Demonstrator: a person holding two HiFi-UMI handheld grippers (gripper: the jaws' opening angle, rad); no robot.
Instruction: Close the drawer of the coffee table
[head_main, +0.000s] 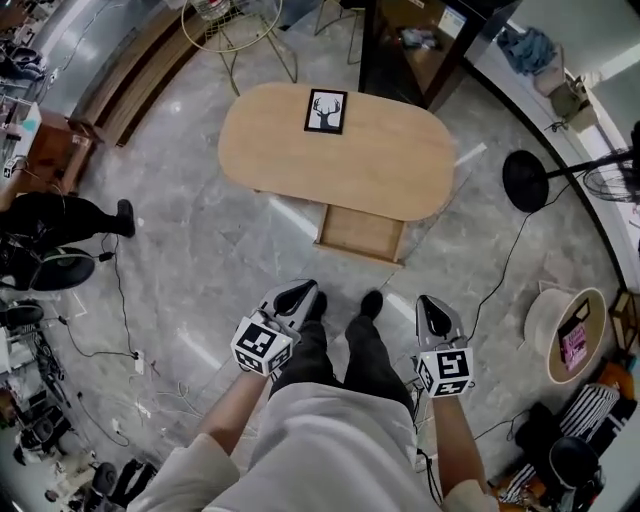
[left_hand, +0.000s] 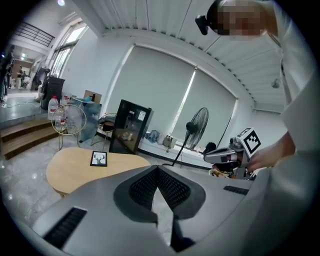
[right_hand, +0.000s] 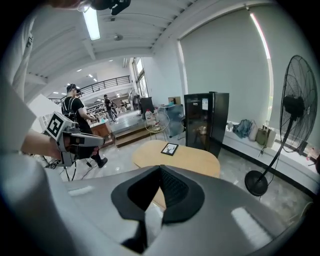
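1. Under the near long edge of the coffee table (head_main: 300, 150), toward its right end, the drawer (head_main: 360, 232) stands pulled out over the floor (head_main: 200, 240). Its light wooden bottom shows from above.
2. Tabletop is oval, pale wood. One small black-framed deer picture (head_main: 326, 110) lies flat close to the far edge, about midway along it.
3. A person stands on the grey marble floor facing the drawer, well back from it, dark shoes (head_main: 371, 303) pointing toward it.
4. Left gripper (head_main: 297, 295) is held low by the left leg, nose aimed at the table, well apart from the drawer. Its own view shows the two black pads meeting at the tips with nothing held between them.
5. Right gripper (head_main: 430, 305) is held low by the right leg, level with the other and just as far from the drawer. Its own view shows the pads pressed together at the tips, and it grips nothing.
6. Surroundings:
   - A standing fan (head_main: 527, 180) sits on the floor off the table's right end.
   - A black cabinet (head_main: 420, 45) stands beyond the far edge.
   - A wire chair (head_main: 235, 25) stands beyond the far left corner.
   - Loose cables (head_main: 120, 300) trail over the floor to the left.
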